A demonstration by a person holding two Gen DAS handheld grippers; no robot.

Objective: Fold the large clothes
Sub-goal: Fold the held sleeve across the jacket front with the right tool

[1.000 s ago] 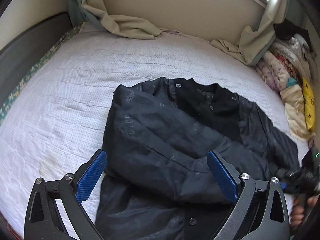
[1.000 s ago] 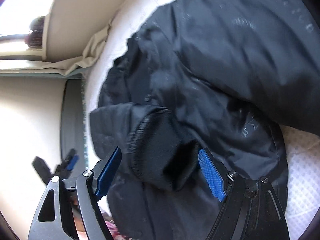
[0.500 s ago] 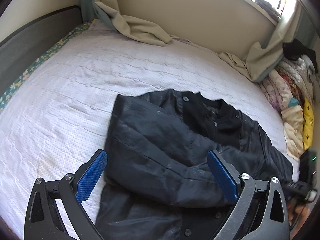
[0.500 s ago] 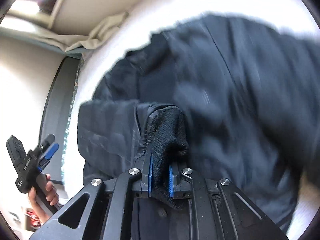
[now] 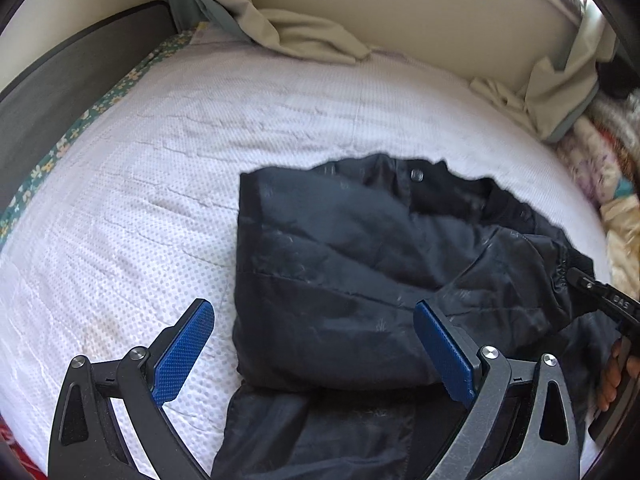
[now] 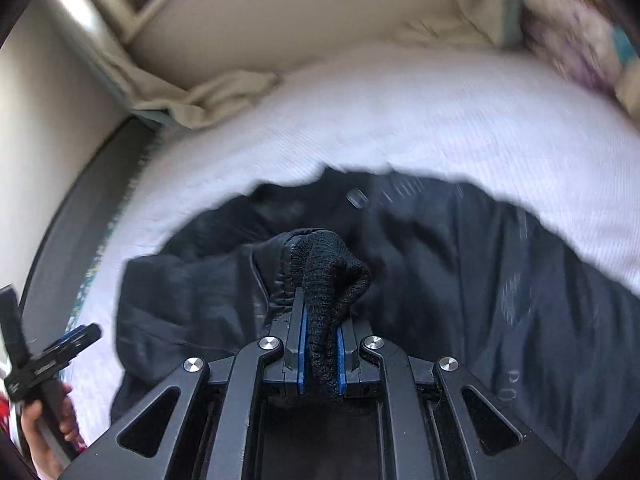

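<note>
In the left wrist view, our left tool (image 5: 314, 354) hangs with its blue pads spread wide and nothing between them, above the near edge of the black jacket (image 5: 360, 280). The jacket lies on the white bedspread (image 5: 160, 184), one sleeve folded across its body, collar toward the far wall. At the right edge we see the right tool (image 5: 592, 292) reaching in over the other sleeve. Beige curtains (image 5: 304, 36) slump onto the bed's far side, and a heap of patterned clothes (image 5: 600, 148) sits at the right.

In the right wrist view, our right tool (image 6: 321, 354) is clamped tight on the jacket's knitted cuff (image 6: 328, 276), which bunches up out of the pads. The rest of the jacket (image 6: 460, 280) spreads below on the bedspread (image 6: 440, 120). The left tool (image 6: 52, 356) shows at the lower left; this view is blurred.
</note>
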